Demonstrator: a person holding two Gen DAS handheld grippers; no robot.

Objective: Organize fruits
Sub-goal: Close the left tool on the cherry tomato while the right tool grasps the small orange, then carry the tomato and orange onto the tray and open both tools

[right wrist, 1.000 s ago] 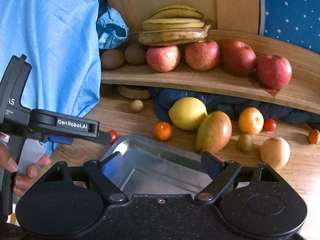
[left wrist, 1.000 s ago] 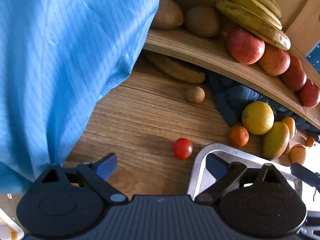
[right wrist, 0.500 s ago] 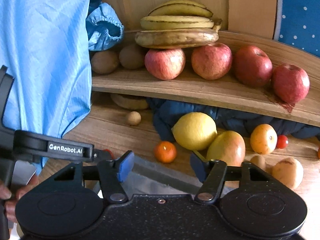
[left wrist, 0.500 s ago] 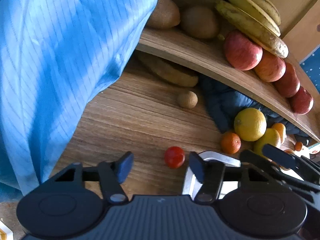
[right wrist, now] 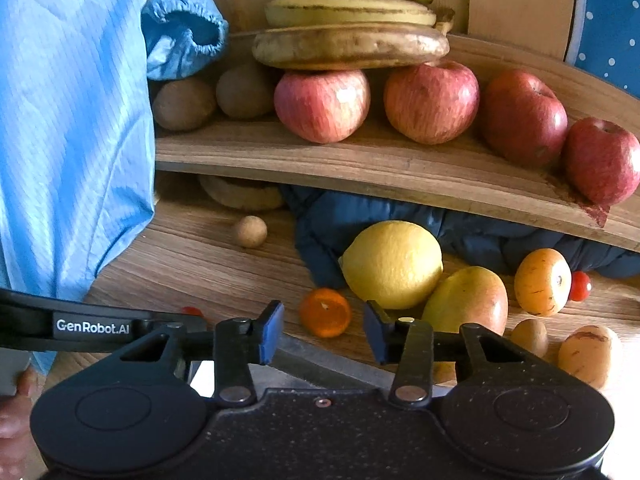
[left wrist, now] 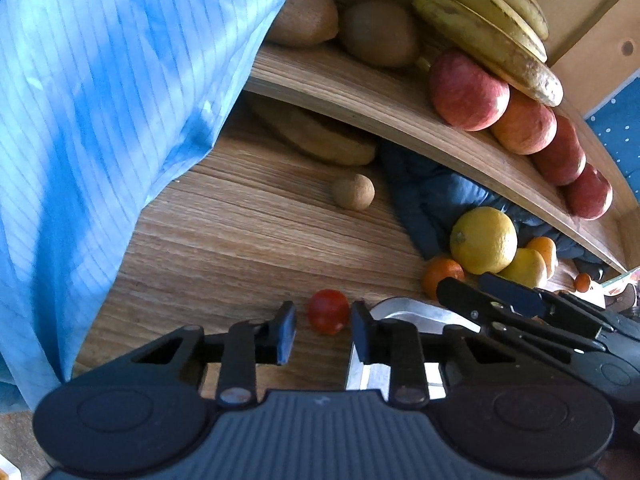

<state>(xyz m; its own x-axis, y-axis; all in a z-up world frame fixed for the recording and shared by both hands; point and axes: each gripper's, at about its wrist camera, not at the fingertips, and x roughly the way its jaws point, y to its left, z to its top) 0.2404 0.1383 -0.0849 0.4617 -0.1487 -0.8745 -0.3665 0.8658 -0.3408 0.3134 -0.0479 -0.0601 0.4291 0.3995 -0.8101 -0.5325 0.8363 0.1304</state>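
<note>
The left gripper (left wrist: 323, 334) has its jaws apart, with the cherry tomato (left wrist: 328, 311) just ahead between the fingertips, untouched on the wooden table (left wrist: 248, 240). The metal tray (left wrist: 416, 312) lies just right of that tomato. The right gripper (right wrist: 323, 332) is also parted and empty, above the tray's far rim, facing the small orange (right wrist: 325, 313). Beyond the tray sit a lemon (right wrist: 394, 264) and mango (right wrist: 468, 300); farther back, apples (right wrist: 322, 104) and bananas (right wrist: 350, 46) fill the curved shelf (right wrist: 360, 164).

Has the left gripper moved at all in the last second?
Yes. The left gripper has closed in on the small red tomato, its fingers narrowing either side of it.
</note>
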